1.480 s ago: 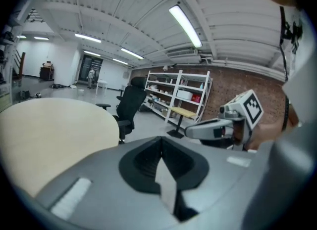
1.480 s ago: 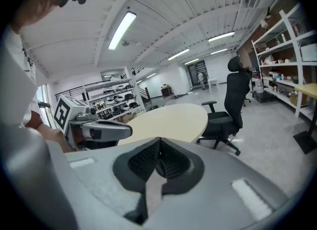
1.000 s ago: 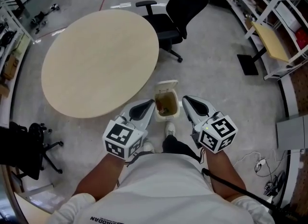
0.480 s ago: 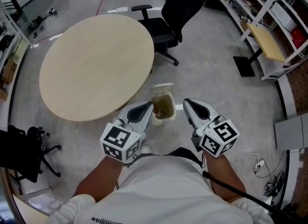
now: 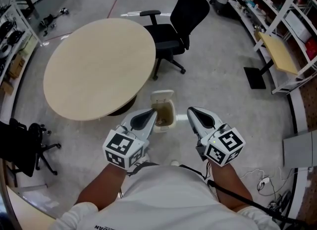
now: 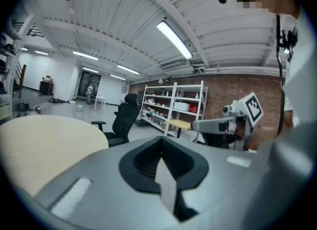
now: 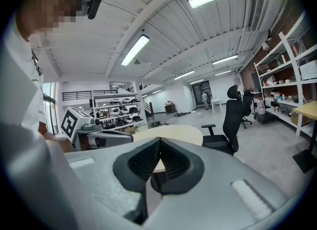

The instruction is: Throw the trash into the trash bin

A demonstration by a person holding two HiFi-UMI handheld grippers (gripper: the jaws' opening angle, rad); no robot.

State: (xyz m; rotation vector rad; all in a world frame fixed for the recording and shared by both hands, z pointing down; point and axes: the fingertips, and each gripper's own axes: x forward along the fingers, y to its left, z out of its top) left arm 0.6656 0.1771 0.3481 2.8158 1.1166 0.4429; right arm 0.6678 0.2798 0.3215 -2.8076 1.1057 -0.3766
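The head camera is looking steeply down over the left gripper (image 5: 152, 112) and right gripper (image 5: 191, 111). Each gripper camera is peering nearly level along its jaws; all are sharing the table (image 5: 99, 66) and chair (image 5: 184, 19).

The only lettering I can find is a dark line of print on my white shirt (image 5: 106, 227). The picture's lower edge cuts it, so I cannot read it. Each marker cube (image 5: 124, 150) bears only black-and-white square patterns, which spell nothing out.
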